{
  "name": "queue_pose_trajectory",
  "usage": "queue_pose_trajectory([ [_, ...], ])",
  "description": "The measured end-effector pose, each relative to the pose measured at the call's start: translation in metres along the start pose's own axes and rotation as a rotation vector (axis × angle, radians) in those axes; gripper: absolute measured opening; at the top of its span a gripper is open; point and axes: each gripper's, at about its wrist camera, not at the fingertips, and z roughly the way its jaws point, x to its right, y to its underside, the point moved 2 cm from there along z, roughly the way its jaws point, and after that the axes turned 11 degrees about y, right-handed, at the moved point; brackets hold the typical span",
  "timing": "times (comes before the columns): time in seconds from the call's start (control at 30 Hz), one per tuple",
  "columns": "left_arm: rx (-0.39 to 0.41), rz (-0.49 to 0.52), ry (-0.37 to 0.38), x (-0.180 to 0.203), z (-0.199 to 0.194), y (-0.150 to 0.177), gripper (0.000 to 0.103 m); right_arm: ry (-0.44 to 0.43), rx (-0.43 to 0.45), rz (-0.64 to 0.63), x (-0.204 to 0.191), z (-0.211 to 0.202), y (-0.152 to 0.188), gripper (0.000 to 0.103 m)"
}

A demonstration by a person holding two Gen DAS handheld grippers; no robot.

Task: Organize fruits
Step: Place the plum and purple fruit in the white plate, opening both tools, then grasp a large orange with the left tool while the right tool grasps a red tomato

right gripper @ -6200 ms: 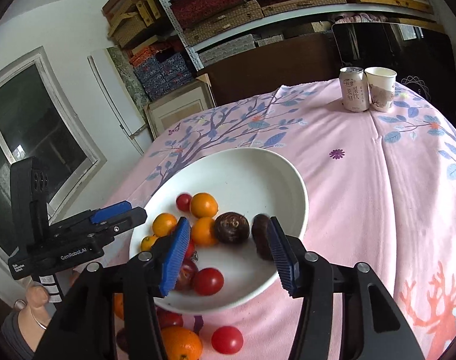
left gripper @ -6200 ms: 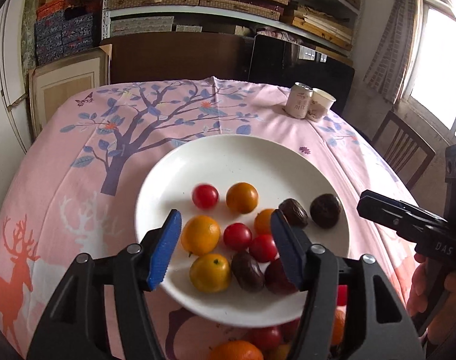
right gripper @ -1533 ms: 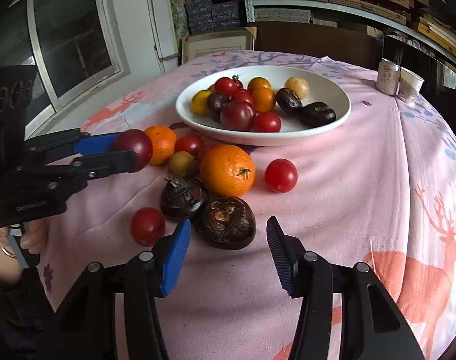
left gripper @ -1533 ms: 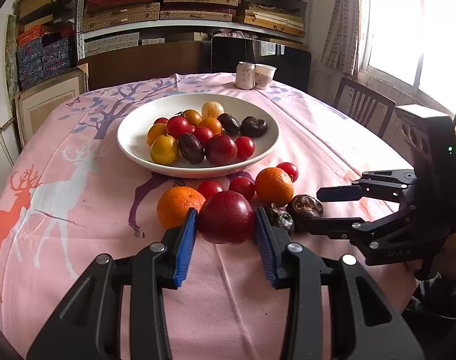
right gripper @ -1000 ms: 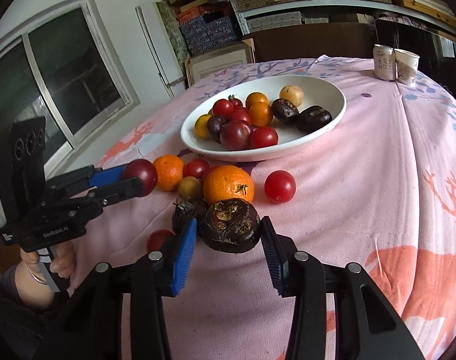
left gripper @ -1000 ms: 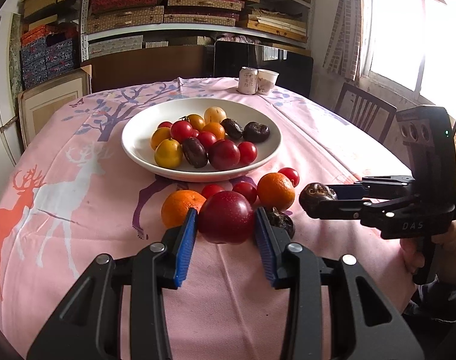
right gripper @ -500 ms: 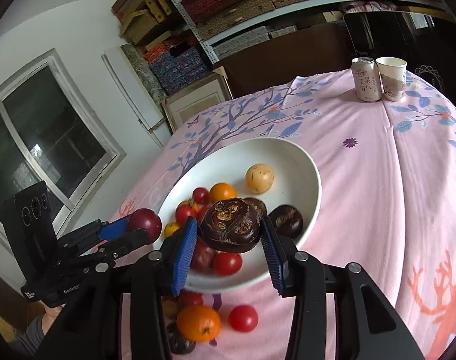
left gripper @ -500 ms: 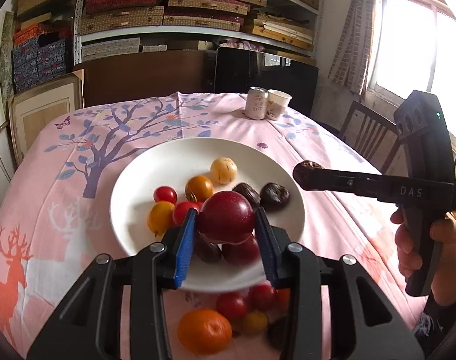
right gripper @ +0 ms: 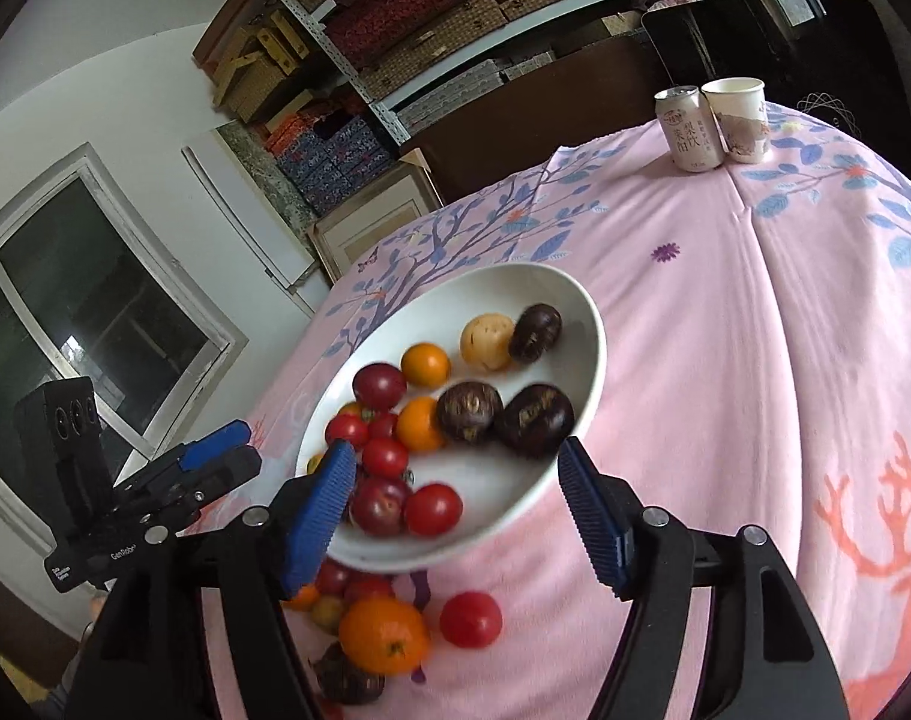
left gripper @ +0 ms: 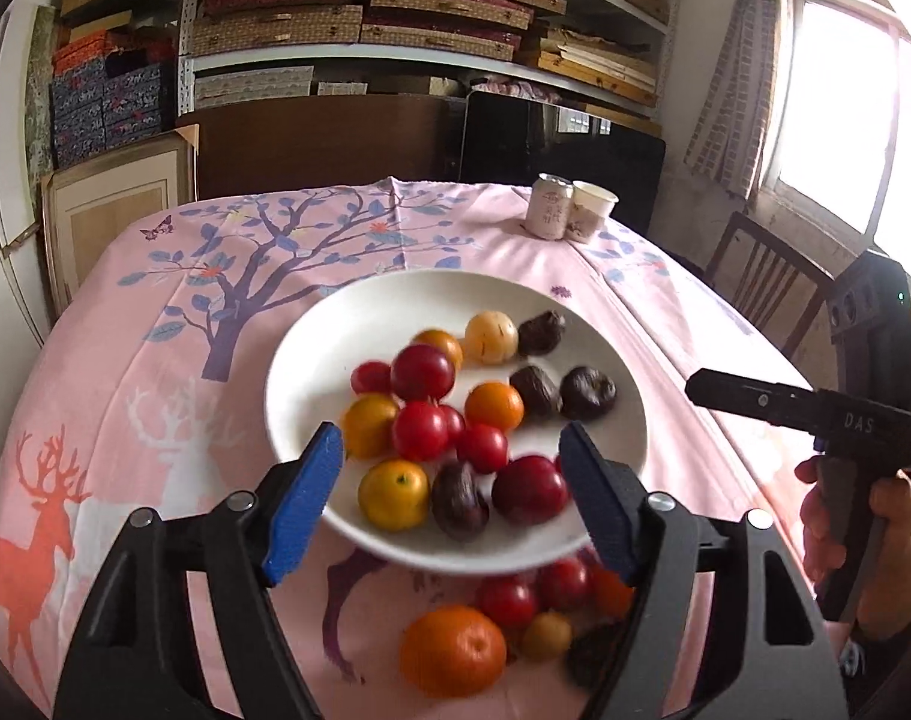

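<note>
A: Where does the fruit sit?

B: Most of it lies in the white bowl (left gripper: 311, 360) on the table (left gripper: 125, 372), which wears a pink cloth with trees and deer. A dark red plum (left gripper: 422, 371) sits up among small red tomatoes and oranges, and three dark brown wrinkled fruits lie toward the bowl's right side. The rest is loose on the cloth in front of the bowl: a big orange (left gripper: 452, 648), some red tomatoes, a small yellowish one.

A: And the tongs?

B: The left tongs (left gripper: 452, 498) are spreading, nothing between the blue pads; they hang over the bowl's near rim. The right tongs (right gripper: 455, 510) are spreading too, also with nothing in them, over the bowl's near edge.

A: What can't you make out?

B: The fruits in the bowl's middle are smeared with blur, so their outlines run together. In the left wrist view the right pad covers part of a red fruit, and a dark fruit by the big orange is half hidden behind the tongs' frame. In the right wrist view another dark fruit (right gripper: 347, 681) is partly hidden behind the tongs' frame at the bottom edge. A hand (left gripper: 845, 516) holding the other tool is cut off at the frame's right side.

A: Anything behind?

B: A drink can (right gripper: 689, 129) and a paper cup (right gripper: 737, 120), touching, at the table's far end.
</note>
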Motion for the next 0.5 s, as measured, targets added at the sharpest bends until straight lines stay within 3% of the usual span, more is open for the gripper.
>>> queue_pose_trajectory([
  [0.2,-0.109,0.088,-0.043,0.015,-0.014,0.067,0.075,0.008,-0.003,-0.016,0.013,-0.024,0.051,0.071],
  [0.3,-0.164,0.039,-0.019,0.01,-0.007,0.083,0.075,0.002,-0.005,0.044,0.024,-0.028,0.053,0.071],
  [0.43,-0.169,-0.008,-0.038,0.001,-0.005,0.085,0.074,0.012,0.004,0.056,0.027,-0.029,0.057,0.071],
  [0.5,-0.196,-0.061,-0.033,-0.008,0.0,0.087,0.067,0.016,0.014,0.041,0.024,-0.032,0.059,0.071],
])
